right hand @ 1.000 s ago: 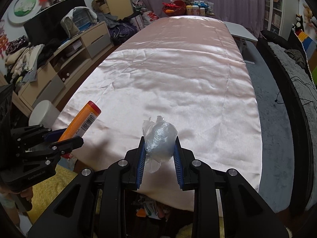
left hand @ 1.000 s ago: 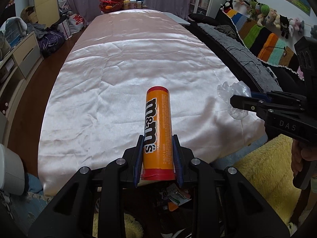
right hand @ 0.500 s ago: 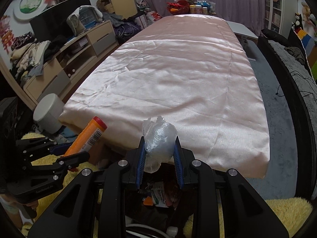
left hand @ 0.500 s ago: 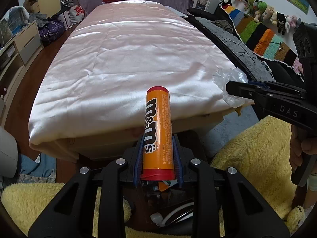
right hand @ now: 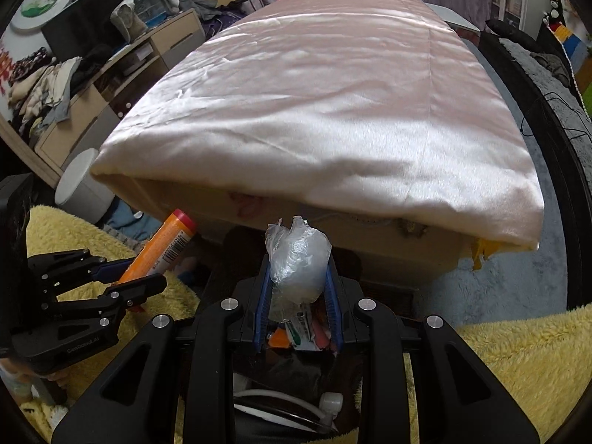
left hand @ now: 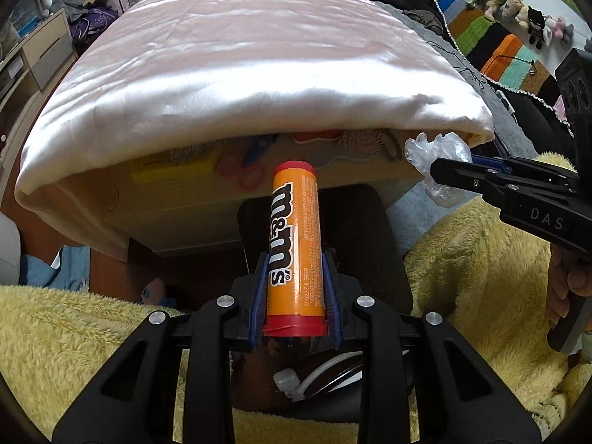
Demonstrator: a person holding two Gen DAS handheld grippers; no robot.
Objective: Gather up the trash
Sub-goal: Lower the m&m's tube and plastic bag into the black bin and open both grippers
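- Below the table's [left hand: 259,85] near edge, our left gripper [left hand: 294,288] pinches the orange M&M's tube [left hand: 295,244] (red-capped), over an open bin [right hand: 296,362]
- Just beside it, our right gripper [right hand: 298,288] clamps the crumpled clear plastic [right hand: 298,262]

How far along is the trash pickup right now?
Done: the pink satin tabletop looks cleared near us. In hand: left gripper clamps the orange m&m's tube; right gripper clamps the crumpled clear plastic bag. Left: dropping both into the dark bin below, already holding wrappers.
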